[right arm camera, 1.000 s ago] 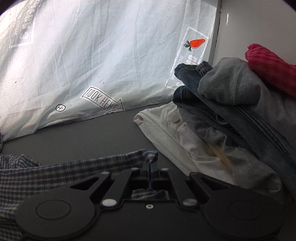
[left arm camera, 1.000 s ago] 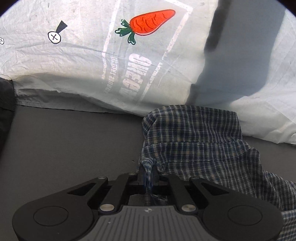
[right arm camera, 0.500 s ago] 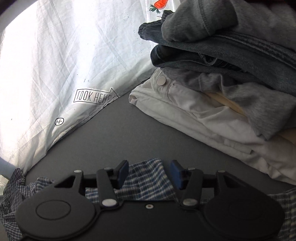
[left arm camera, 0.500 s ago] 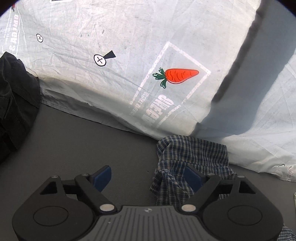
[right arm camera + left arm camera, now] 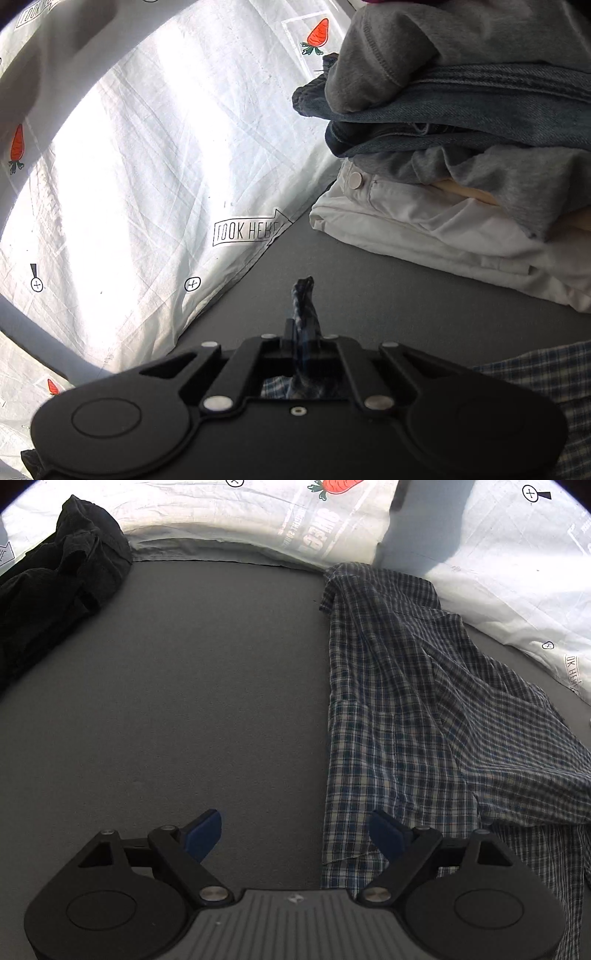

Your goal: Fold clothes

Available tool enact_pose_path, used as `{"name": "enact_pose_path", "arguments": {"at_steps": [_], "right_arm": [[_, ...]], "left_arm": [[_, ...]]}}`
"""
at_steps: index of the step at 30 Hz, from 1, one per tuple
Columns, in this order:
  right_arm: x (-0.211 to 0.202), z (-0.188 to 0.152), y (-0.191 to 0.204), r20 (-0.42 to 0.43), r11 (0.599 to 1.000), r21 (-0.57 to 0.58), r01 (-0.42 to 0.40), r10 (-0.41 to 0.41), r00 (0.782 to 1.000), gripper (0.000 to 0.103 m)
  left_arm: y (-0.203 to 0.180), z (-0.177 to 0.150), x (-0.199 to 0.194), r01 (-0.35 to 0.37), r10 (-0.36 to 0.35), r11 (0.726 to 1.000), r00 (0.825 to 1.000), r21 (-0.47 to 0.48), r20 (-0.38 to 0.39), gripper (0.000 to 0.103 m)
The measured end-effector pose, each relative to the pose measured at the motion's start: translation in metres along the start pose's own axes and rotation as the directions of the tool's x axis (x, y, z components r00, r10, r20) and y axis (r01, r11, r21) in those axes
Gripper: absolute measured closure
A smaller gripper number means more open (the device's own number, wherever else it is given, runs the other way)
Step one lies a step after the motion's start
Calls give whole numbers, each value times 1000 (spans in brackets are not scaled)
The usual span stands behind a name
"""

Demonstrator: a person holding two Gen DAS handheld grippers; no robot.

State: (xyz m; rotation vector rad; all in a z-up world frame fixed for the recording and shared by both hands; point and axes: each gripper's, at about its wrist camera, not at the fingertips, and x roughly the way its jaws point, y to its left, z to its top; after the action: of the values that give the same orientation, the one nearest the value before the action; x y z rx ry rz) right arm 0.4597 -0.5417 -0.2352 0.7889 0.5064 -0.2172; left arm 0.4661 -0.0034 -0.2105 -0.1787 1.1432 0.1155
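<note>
The checked shirt (image 5: 424, 709) lies spread on the grey table (image 5: 184, 701). The right gripper (image 5: 303, 328) pinches a twisted bit of it. The left gripper (image 5: 295, 830) hangs spread wide at the shirt's edge, empty. A pile of folded clothes (image 5: 461, 147) sits nearby.

Bare mat (image 5: 192, 686) btwn dark clothes (image 5: 55, 583), shirt (image 5: 424, 709)

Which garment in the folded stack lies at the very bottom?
The white garment, the one with a round button, lies directly on the grey surface; the grey and denim pieces sit on top of it.
</note>
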Motion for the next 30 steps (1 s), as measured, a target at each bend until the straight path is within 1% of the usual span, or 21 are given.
{"name": "enact_pose_path", "arguments": {"at_steps": [2,4,5,7,9,12,14,15,16,18,21,26,30], "right_arm": [[-14,-1,8,7,994,30,-105,104,995,101],[-27,-8,23,-6,974,34,-224,224,975,101],[-33,-14,30,-17,964,28,-263,264,964,101],[-39,-27,43,-64,948,24,-319,320,945,101],[-45,-42,54,-119,929,43,-366,369,922,101],[-55,-72,56,-171,906,141,-400,420,891,101],[-63,-94,53,-192,879,233,-415,460,867,101],[-66,-107,51,-200,859,290,-422,485,851,101],[-72,-116,50,-202,846,326,-422,499,843,101],[-82,-132,52,-219,827,365,-427,522,824,101],[-97,-149,62,-277,832,336,-442,536,798,101],[-120,-169,79,-355,835,274,-477,549,757,101],[-135,-188,84,-396,844,246,-477,536,745,101]], "left_arm": [[3,-22,-7,-4,4,1000,1000,6,-17,15],[6,-38,-11,-15,14,1000,999,-8,-35,15],[7,-45,-14,-22,21,1000,999,-16,-41,15],[9,-56,-20,-30,29,999,998,-30,-51,15],[10,-65,-27,-19,17,999,999,-31,-52,15],[10,-80,-38,-5,3,1000,999,-22,-50,15],[10,-96,-45,3,-4,1000,998,-11,-57,15],[10,-103,-47,6,-6,1000,998,-2,-64,15],[11,-110,-50,7,-7,1000,997,8,-73,15],[12,-124,-54,-1,4,1000,996,31,-84,15],[19,-144,-58,-16,22,999,994,51,-104,15],[38,-171,-63,-15,20,999,989,39,-145,15],[48,-189,-68,-10,16,999,986,40,-163,15]]}}
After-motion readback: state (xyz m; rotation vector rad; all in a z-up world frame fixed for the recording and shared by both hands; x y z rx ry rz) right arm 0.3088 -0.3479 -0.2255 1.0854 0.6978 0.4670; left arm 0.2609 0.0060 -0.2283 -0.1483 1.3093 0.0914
